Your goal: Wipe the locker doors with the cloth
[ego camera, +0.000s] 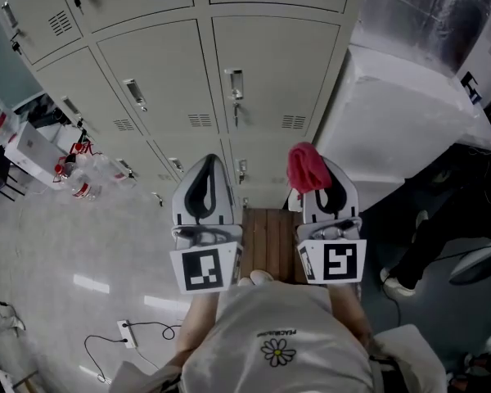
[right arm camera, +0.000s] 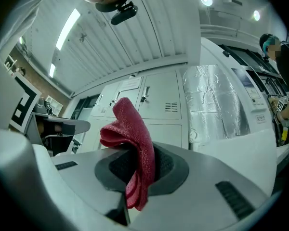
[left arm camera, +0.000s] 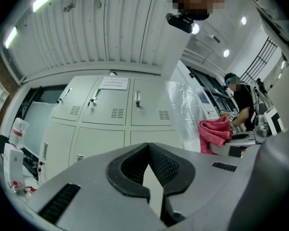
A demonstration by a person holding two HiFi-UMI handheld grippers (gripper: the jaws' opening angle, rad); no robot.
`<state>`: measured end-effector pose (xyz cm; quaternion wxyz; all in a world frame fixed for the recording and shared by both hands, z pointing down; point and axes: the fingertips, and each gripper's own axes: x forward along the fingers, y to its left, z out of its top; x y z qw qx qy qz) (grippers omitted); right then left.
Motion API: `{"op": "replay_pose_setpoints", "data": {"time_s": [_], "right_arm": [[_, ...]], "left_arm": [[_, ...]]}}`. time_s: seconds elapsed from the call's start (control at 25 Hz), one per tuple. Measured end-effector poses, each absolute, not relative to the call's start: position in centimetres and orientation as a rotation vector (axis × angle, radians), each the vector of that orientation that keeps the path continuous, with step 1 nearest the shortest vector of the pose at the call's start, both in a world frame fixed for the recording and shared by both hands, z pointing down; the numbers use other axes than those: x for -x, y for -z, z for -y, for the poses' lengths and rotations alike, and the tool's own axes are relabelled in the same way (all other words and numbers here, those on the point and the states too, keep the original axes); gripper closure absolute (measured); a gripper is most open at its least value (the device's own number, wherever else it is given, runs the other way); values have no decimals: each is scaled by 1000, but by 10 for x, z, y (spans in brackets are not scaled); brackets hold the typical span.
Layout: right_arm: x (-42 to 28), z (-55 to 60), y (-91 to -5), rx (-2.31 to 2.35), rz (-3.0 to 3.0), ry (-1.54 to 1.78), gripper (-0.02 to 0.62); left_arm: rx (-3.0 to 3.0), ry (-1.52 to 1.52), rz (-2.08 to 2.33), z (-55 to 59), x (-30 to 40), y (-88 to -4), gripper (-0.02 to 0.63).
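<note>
Beige locker doors (ego camera: 262,72) ahead, untouched | left gripper (left arm camera: 148,148): jaws together at the tips, seemingly nothing between | right gripper (right arm camera: 139,167): jaws clamped on red cloth (right arm camera: 130,129), fold standing above them

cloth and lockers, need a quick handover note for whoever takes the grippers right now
Left gripper: jaws shut, empty.
Right gripper: shut on the red cloth, which sticks up out of the jaws.
Locker doors: straight ahead, closed; the cloth is not touching them.
Done: cloth is gripped. Whether any door has been wiped can't be told.
Left: bring the cloth to the doors and wipe them.
</note>
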<state>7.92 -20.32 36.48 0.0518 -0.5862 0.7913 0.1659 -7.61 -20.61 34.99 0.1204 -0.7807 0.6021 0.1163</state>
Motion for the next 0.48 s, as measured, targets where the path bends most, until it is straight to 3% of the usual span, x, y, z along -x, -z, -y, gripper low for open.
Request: {"op": "replay_pose_setpoints", "data": {"time_s": [0.48], "right_arm": [[-68,197,-367,1771,-2402,-497,569]], "left_arm": [[2269,-318,-1764,203,87,-350,589]]}}
